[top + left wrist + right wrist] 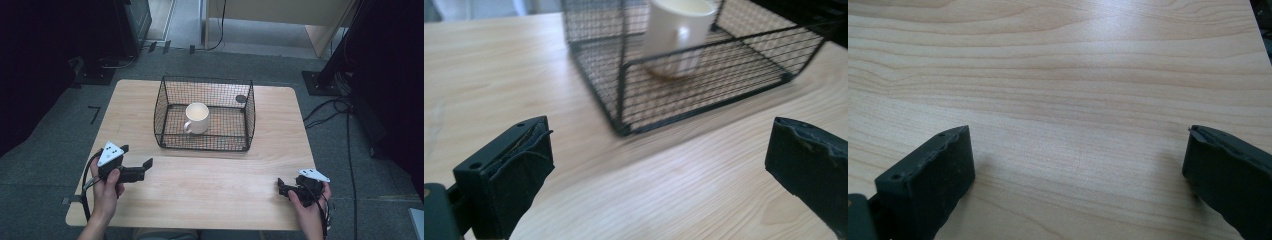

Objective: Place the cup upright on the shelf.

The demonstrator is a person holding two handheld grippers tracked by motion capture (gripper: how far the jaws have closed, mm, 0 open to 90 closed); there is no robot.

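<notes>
A white mug (197, 117) stands upright inside a black wire basket (165, 107) at the middle back of the wooden table (210, 190). My left gripper (136, 156) is held low over the table's front left, short of the basket's near left corner, its jaws wide open with nothing between them. In the left gripper view the open left gripper (659, 165) looks at the basket (704, 100) with the mug (676, 35) behind the mesh. My right gripper (284, 187) rests near the front right edge, and the right gripper view shows the right gripper (1078, 170) open over bare wood.
A dark round mark (241, 98) shows on the table behind the basket's far right wall. Cables (345, 130) trail over the grey floor to the right, and dark equipment stands at the back left and right. Bare wood (215, 175) lies between the two grippers.
</notes>
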